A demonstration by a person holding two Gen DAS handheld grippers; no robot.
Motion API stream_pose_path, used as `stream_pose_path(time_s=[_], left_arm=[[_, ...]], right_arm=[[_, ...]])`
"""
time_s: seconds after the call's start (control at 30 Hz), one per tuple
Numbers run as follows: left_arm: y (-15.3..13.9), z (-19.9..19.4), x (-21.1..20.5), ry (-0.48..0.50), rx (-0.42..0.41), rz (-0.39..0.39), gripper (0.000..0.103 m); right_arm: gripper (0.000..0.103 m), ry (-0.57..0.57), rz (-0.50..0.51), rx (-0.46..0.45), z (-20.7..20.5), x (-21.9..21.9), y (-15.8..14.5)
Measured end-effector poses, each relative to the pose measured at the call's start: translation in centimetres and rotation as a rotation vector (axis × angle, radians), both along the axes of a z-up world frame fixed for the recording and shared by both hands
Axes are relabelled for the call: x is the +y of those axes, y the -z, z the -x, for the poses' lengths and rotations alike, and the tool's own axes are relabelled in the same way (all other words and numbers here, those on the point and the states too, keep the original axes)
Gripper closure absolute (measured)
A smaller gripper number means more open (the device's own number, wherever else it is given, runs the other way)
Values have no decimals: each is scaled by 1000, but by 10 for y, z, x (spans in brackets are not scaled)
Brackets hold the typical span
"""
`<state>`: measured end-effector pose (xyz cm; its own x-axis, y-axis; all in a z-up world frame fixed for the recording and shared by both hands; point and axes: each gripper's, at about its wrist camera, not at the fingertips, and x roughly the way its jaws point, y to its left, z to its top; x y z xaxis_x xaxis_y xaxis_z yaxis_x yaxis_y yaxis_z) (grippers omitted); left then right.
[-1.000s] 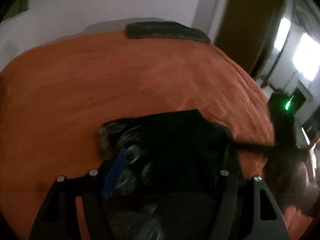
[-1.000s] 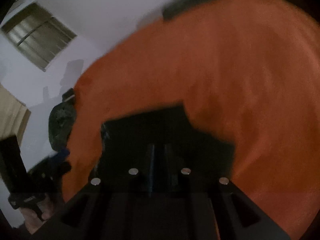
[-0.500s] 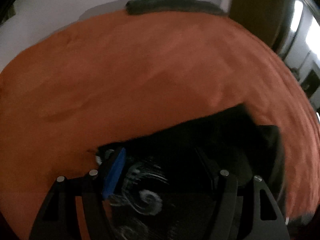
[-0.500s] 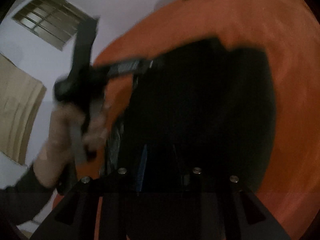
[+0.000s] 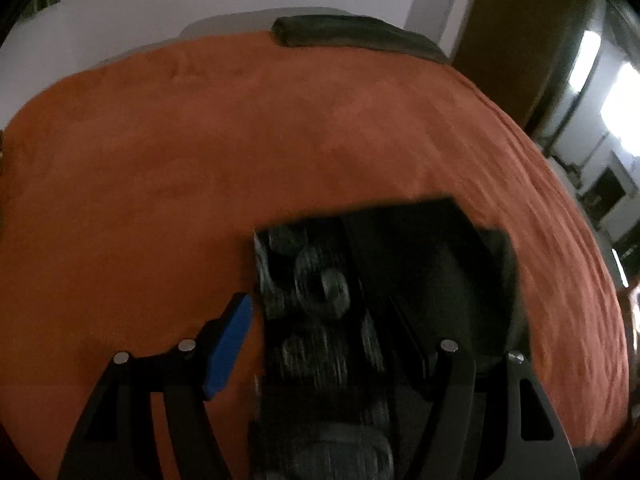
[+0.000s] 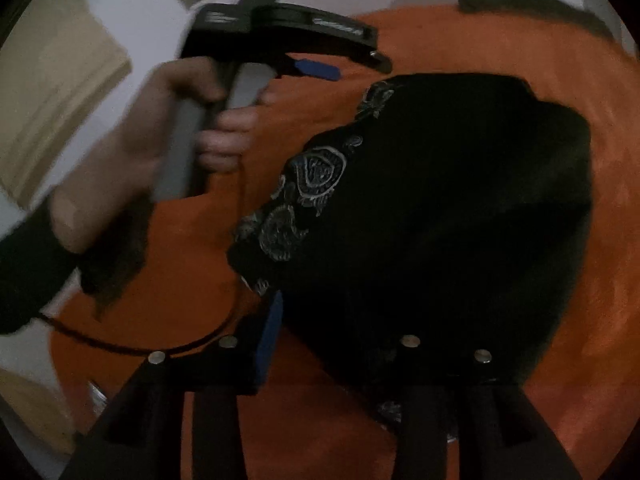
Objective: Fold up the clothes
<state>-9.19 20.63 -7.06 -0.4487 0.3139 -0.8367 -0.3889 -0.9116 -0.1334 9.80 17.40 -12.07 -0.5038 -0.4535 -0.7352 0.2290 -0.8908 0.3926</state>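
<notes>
Left wrist view, left gripper [image 5: 320, 320] spread wide over the folded black garment [image 5: 384, 280], nothing pinched, orange bedspread [image 5: 200, 140] beneath, dark pillow [image 5: 352, 36] far, right wrist view, right gripper [image 6: 340, 320] jaws opening, garment [image 6: 440, 208] between them, unpinched, person's left hand [image 6: 160, 148] left of it.

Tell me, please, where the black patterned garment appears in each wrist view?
Left wrist: black patterned garment, lower centre, lying between the left gripper's fingers.
Right wrist: centre to right, above the right gripper's opening jaws.
Shared landmark: the orange bedspread beneath it.
</notes>
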Motion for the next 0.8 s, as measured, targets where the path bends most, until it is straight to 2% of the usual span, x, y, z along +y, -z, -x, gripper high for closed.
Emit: stream_pose_path(time_s=[0.17,0.27,0.43,0.57,0.73,0.8], left_arm=[[17,-64,-16,68,-42,-24,33],[24,-90,-19,63,-50,-70,33],[40,-108,6,55,-23,-8,33],[55,-113,3,57,9,96,31],[57,-117,-34,-23,2,112,28],[56,-121,-47,-59,-16,71,29]], right_arm=[[65,58,1,1,-4,8,8],[65,94,-31,-6,7,2,11],[65,86,-95,-12,14,-8,16],[65,93,-110,-17,18,-9,16],[65,135,-131,-14,22,-1,8],[65,162,-137,-12,23,5,5]])
